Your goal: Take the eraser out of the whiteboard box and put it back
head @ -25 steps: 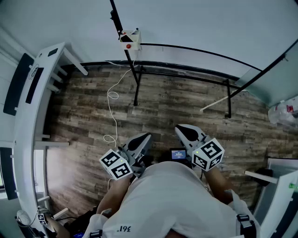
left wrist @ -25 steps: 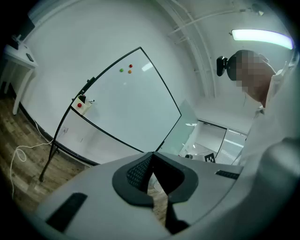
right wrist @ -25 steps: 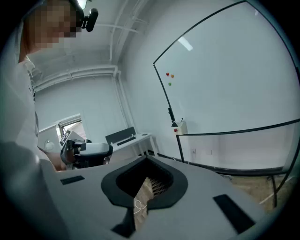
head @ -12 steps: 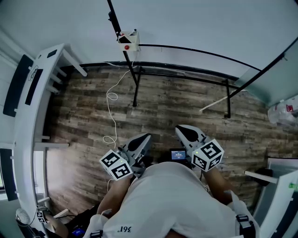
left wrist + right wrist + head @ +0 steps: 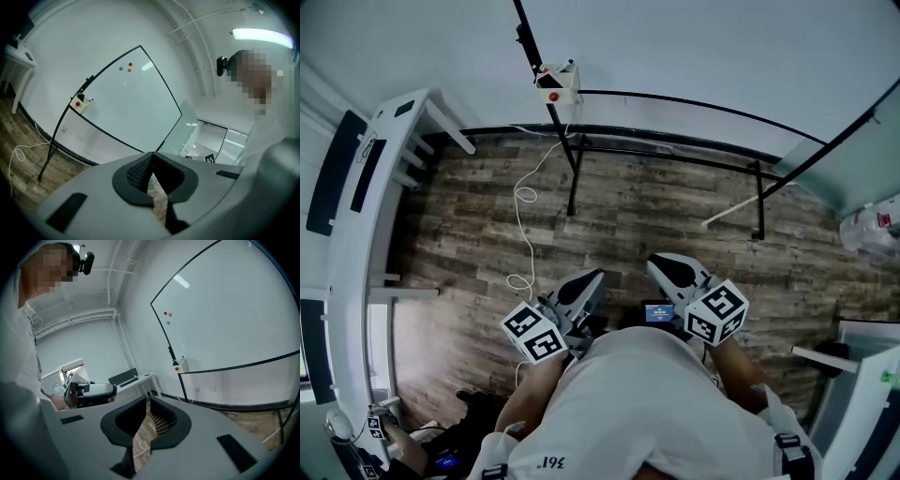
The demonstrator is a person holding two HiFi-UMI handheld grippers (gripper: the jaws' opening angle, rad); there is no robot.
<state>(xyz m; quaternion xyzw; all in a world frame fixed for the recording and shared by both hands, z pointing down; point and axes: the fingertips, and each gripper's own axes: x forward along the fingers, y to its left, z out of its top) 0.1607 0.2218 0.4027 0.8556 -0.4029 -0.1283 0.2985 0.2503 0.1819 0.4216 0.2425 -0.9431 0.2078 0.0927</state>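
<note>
Very little has changed over the last second: in the head view the right hand-held gripper (image 5: 654,261) has only nudged a touch toward the upper left, and the left hand-held gripper (image 5: 598,274) sits where it was, both low in the frame by the person's waist over the wooden floor (image 5: 656,206). Each has its jaws closed with nothing between them, so the reach has probably not started. The whiteboard box (image 5: 560,82) hangs on the stand's pole at the upper centre of the frame, well apart from both tools. The eraser is presumably inside it, though it is too small to make out. The left gripper view shows what the head view does not: the face of the whiteboard (image 5: 126,103) with three coloured magnets (image 5: 125,67) and something dark poking from the box. The right gripper view adds a white surface (image 5: 136,379) in the lower left.
</note>
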